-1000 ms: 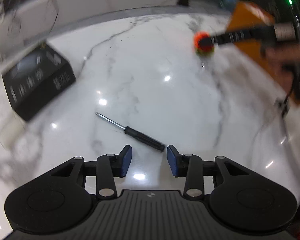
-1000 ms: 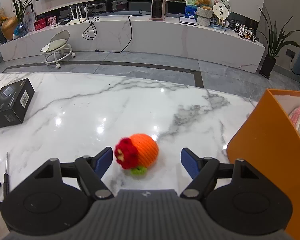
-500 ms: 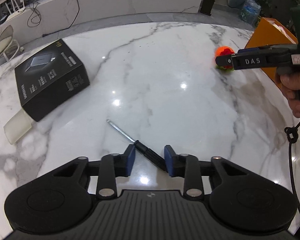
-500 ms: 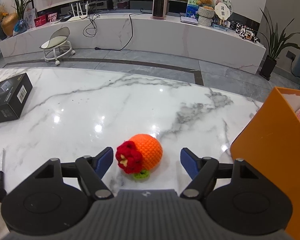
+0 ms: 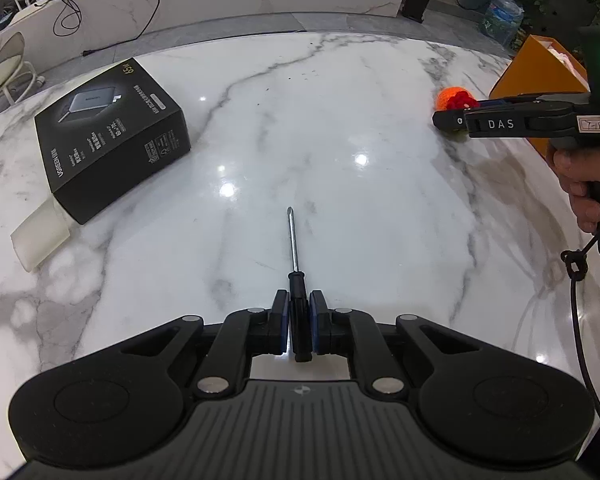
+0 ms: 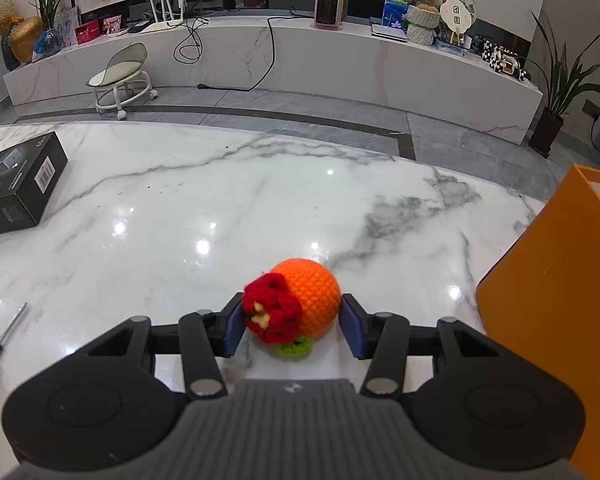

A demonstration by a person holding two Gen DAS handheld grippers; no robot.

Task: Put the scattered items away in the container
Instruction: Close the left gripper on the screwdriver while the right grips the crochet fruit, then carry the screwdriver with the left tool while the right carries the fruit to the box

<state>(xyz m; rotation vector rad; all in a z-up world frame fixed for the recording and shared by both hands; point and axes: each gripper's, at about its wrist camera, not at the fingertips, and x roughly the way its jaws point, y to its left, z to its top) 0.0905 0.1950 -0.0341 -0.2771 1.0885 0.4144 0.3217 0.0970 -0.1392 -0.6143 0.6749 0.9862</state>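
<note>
A black-handled screwdriver [image 5: 294,240] lies on the white marble table [image 5: 340,80], its tip pointing away from me. My left gripper [image 5: 299,300] is closing, and both blue pads press on the handle. A crocheted orange toy [image 6: 314,292] with a red flower and a green leaf sits between the blue pads of my right gripper [image 6: 292,314], which is shut on it with both pads touching its sides. In the left wrist view the right gripper [image 5: 456,120] reaches in from the right over the toy [image 5: 450,96]. The orange container [image 6: 540,320] stands just right of the toy.
A black product box [image 5: 112,132] lies at the left of the table, with a translucent white piece [image 5: 40,236] beside it. A person's hand [image 5: 580,184] holds the right gripper's handle, from which a cord hangs. Beyond the table's far edge are a grey floor and a low white bench.
The left jaws closed around the screwdriver's handle, and the screwdriver swung to point straight ahead. The right jaws closed from wide apart onto the crocheted toy.
</note>
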